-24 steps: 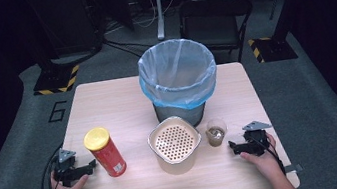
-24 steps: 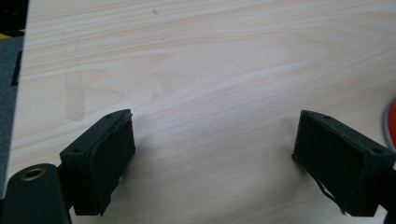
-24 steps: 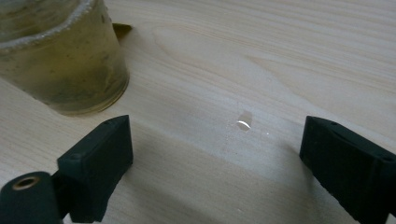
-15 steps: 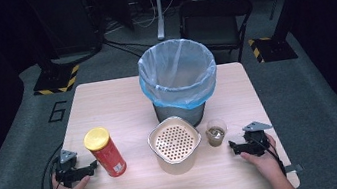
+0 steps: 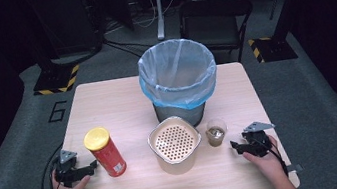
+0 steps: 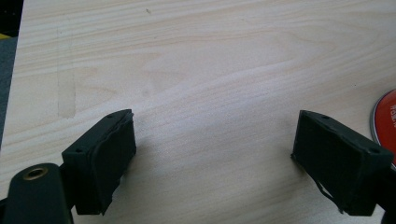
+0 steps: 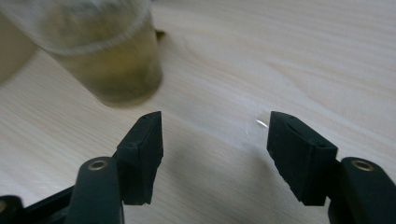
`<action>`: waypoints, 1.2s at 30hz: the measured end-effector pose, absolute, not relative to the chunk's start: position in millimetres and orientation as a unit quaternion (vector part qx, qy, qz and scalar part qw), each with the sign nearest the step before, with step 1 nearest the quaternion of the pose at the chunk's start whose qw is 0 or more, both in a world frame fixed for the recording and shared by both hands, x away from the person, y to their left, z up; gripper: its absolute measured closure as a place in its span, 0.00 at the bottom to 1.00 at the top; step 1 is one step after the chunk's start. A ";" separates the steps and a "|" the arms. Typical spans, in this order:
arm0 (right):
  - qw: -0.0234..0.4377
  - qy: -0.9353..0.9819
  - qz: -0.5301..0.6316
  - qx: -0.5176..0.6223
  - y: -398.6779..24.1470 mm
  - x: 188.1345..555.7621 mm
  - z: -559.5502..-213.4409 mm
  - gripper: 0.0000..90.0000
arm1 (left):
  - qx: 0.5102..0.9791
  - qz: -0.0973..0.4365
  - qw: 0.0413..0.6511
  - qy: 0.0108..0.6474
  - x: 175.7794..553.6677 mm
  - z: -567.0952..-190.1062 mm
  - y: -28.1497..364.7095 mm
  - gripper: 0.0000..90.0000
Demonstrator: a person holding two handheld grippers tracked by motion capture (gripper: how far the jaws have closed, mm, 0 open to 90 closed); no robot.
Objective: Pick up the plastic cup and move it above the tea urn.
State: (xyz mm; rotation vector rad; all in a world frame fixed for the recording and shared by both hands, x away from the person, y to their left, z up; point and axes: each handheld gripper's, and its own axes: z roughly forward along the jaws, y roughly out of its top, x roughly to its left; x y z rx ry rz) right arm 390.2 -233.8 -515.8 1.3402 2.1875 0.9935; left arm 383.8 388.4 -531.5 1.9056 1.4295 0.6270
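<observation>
My left gripper (image 5: 89, 167) rests low at the table's front left, held by a hand, jaws open and pointing at a red can with a yellow lid (image 5: 106, 151) just to its right. In the left gripper view its jaws (image 6: 215, 135) stand wide over bare wood, with the can's red edge (image 6: 385, 122) at the far right. My right gripper (image 5: 235, 145) sits at the front right, open, a little short of a small clear cup of brownish liquid (image 5: 216, 132). In the right gripper view the cup (image 7: 108, 52) stands just beyond and left of the empty jaws (image 7: 215, 128).
A grey bin lined with a blue bag (image 5: 178, 77) stands at the table's middle back. In front of it sits a beige tub with a perforated insert (image 5: 175, 144), between can and cup. The wooden table (image 5: 107, 103) has bare room at its back left and right.
</observation>
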 end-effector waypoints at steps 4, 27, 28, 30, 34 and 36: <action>0.193 0.770 0.384 0.472 -231.1 384.5 -500.5 0.32 | 0.730 0.240 0.332 0.547 384.1 -531.4 388.3 0.14; 0.196 0.790 0.396 0.426 -170.0 401.2 -465.4 0.16 | 0.727 0.243 0.335 0.549 384.0 -532.0 387.5 0.14; 0.195 0.790 0.393 0.428 -167.4 403.2 -465.6 0.16 | 0.727 0.243 0.335 0.548 384.1 -532.0 387.5 0.14; 0.193 0.792 0.392 0.426 -165.6 405.3 -466.0 0.16 | 0.727 0.243 0.334 0.548 384.1 -532.0 387.6 0.14; 0.198 0.792 0.391 0.425 -163.2 408.1 -466.9 0.16 | 0.728 0.244 0.333 0.547 384.1 -531.8 387.8 0.14; 0.201 0.790 0.390 0.428 -161.9 409.3 -468.1 0.17 | 0.728 0.245 0.333 0.547 384.1 -531.8 387.7 0.14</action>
